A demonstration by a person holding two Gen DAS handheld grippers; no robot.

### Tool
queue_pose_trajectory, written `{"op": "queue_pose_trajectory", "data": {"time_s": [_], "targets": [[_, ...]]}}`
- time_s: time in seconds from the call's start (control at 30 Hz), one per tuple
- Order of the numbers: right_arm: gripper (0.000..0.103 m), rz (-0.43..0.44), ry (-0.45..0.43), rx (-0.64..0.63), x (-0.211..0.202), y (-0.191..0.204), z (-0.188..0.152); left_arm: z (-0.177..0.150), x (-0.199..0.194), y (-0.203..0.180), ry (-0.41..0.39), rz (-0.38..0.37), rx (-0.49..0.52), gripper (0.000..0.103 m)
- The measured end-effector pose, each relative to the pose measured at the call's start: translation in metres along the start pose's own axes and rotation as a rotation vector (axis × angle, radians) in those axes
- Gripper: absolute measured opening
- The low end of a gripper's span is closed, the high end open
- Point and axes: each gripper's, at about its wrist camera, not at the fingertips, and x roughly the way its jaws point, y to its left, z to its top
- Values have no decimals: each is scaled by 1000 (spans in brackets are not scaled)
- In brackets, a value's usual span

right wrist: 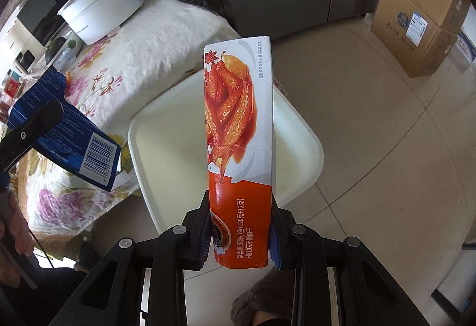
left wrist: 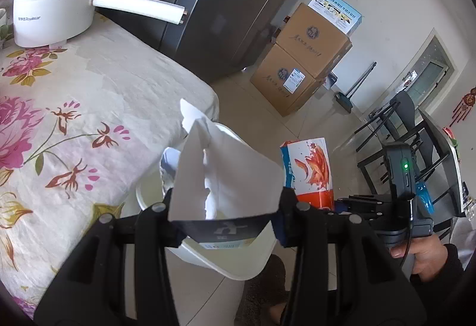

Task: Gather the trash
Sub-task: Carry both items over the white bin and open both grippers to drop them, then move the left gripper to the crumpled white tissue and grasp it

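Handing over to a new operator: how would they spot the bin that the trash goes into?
Find the floral-clothed table; the bin stands on the tiled floor at its corner. It is a plain white open tub, unlike the brown cardboard boxes by the wall.

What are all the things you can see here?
orange snack box: one, orange and white, clamped in right hand-held gripper
blue box: one, torn, blue outside, white inside, clamped in left hand-held gripper
bin: one, white, on floor beside table
electric pot: one, white, on table
tablecloth: one, cream, pink flowers
cardboard boxes: two, brown, stacked by wall
fridge: one, dark grey
chair: one, black
hand: one, holding right hand-held gripper
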Motion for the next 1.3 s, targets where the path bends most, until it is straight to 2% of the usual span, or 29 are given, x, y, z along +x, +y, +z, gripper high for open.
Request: {"op": "queue_pose_trajectory", "data": {"time_s": [0.23, 0.3, 0.33, 0.37, 0.93, 1.03, 1.07, 1.1, 1.3], "targets": [[32, -12, 12, 1, 6, -5, -2, -3, 23, 4, 7, 19, 17, 47], [32, -17, 11, 2, 7, -5, -1, -4, 26, 6, 26, 45, 15, 58], [32, -17, 10, 5, 7, -4, -1, -4, 27, 7, 36, 60, 6, 71], [32, -17, 10, 9, 7, -4, -1, -4, 26, 8, 32, 81, 1, 78], [33, -28, -6, -16, 5, 18, 9, -6, -8, 26, 59, 207, 33, 84], [48, -56, -20, -2, 4, 24, 14, -7, -14, 33, 68, 239, 27, 86], [62, -56, -24, 5, 3, 26, 15, -7, -16, 36, 71, 250, 24, 88], [70, -53, -32, 9, 2, 28, 17, -7, -18, 39, 75, 263, 22, 89], [72, -39, -27, -10, 1, 42, 26, -8, -32, 51, 92, 320, 26, 91]]}}
